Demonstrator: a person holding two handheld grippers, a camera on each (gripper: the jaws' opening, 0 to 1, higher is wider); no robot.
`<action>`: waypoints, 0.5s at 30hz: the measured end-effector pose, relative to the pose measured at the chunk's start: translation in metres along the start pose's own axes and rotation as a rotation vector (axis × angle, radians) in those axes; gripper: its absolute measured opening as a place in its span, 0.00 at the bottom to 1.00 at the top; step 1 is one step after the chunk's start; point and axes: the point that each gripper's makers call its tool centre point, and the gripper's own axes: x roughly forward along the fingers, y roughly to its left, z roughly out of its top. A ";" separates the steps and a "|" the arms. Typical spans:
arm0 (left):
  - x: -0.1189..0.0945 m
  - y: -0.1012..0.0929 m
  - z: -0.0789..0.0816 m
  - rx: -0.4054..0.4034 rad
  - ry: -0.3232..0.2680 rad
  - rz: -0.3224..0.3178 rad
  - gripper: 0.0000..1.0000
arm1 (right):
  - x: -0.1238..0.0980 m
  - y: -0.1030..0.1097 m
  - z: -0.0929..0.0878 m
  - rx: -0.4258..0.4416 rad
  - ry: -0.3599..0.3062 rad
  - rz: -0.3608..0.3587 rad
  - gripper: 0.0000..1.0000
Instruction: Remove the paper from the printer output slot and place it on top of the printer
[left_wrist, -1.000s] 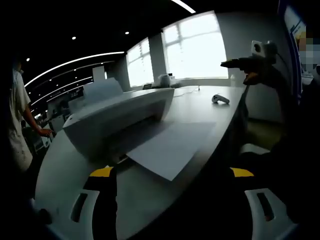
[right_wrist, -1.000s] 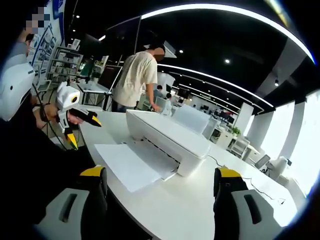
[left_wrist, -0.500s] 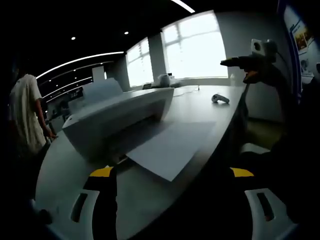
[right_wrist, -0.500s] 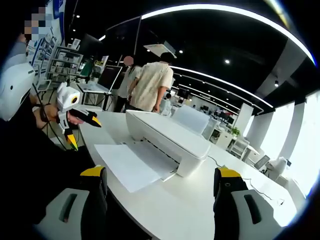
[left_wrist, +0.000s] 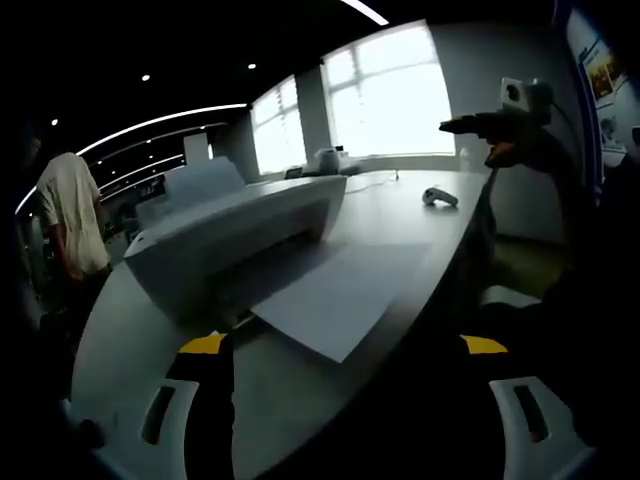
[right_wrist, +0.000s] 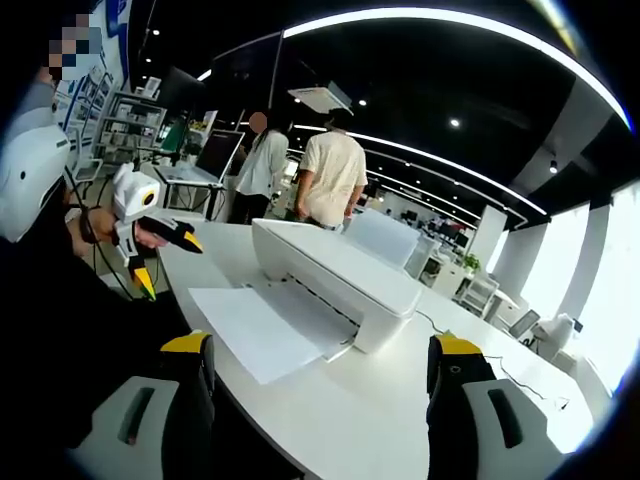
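A white printer (left_wrist: 230, 235) stands on a white table (left_wrist: 395, 205), and a sheet of paper (left_wrist: 345, 295) sticks out of its output slot and lies flat toward the table edge. My left gripper (left_wrist: 344, 344) hangs open in front of the sheet, nothing between its jaws. In the right gripper view the printer (right_wrist: 335, 275) and the paper (right_wrist: 262, 325) lie ahead of my open right gripper (right_wrist: 321, 345), which is also empty. Each gripper shows in the other's view, held off the table edge: the right gripper (left_wrist: 470, 140) and the left gripper (right_wrist: 168, 262).
A small white handheld device (left_wrist: 440, 197) lies further along the table, with a white machine (left_wrist: 330, 158) by the bright window. Two people (right_wrist: 335, 175) stand behind the printer's far side. Shelves (right_wrist: 130, 125) and desks fill the room beyond.
Both grippers, the printer and the paper have stayed put. The person behind the table has walked along it, and a second person has come into the right gripper view.
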 end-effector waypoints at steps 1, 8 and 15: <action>0.000 0.000 0.000 0.000 0.000 0.000 0.93 | 0.000 0.000 0.000 0.000 -0.001 0.000 0.83; 0.001 -0.001 0.000 0.001 0.000 -0.002 0.93 | 0.000 0.000 -0.001 0.000 0.001 0.001 0.83; 0.001 0.000 0.000 0.002 -0.001 -0.002 0.93 | 0.001 0.000 0.000 -0.001 0.000 0.002 0.83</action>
